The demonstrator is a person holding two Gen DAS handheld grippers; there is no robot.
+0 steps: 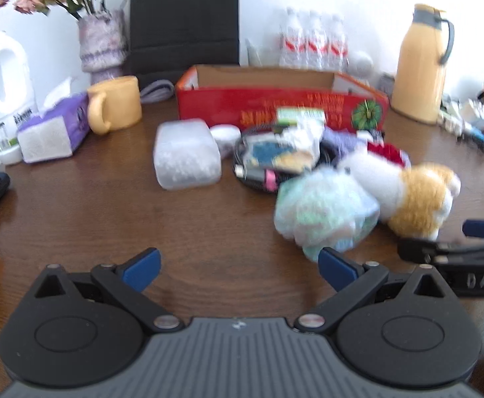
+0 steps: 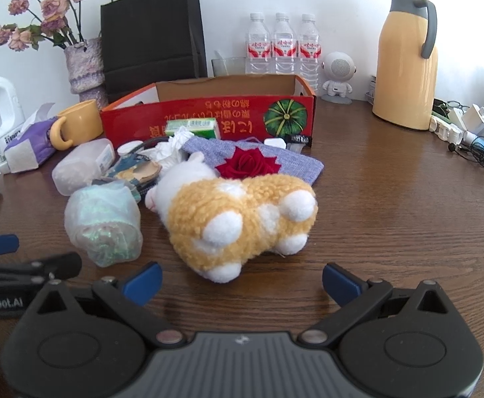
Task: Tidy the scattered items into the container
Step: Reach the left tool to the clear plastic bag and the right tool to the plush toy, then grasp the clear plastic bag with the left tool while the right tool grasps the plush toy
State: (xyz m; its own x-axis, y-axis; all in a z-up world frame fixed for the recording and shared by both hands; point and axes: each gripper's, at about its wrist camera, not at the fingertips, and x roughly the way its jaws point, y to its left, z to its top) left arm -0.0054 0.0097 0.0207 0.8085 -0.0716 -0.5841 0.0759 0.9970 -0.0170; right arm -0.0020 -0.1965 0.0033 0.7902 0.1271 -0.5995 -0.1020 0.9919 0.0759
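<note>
Scattered items lie heaped on the counter (image 2: 374, 199) just in front of the red cardboard box (image 2: 208, 116), which stands toward the counter's far edge, and as far as I can see into it the box holds nothing yet. Nearest my right gripper (image 2: 242, 282) is the plush toy (image 2: 242, 219), on its side; beside it sit a clear bag of greenish stuff (image 2: 104, 222), a frosted plastic case (image 2: 82, 165), a knitted pouch with a red flower (image 2: 252, 162), a green packet (image 2: 192, 126) and crumpled tissue (image 2: 172, 149). My jaws on both sides gape wide and grip nothing; my left gripper (image 1: 238, 268) hovers low over bare wood short of the bag. I judge the tidying barely begun: every piece is still outside the box, and the plush looks the easiest first pick.
</note>
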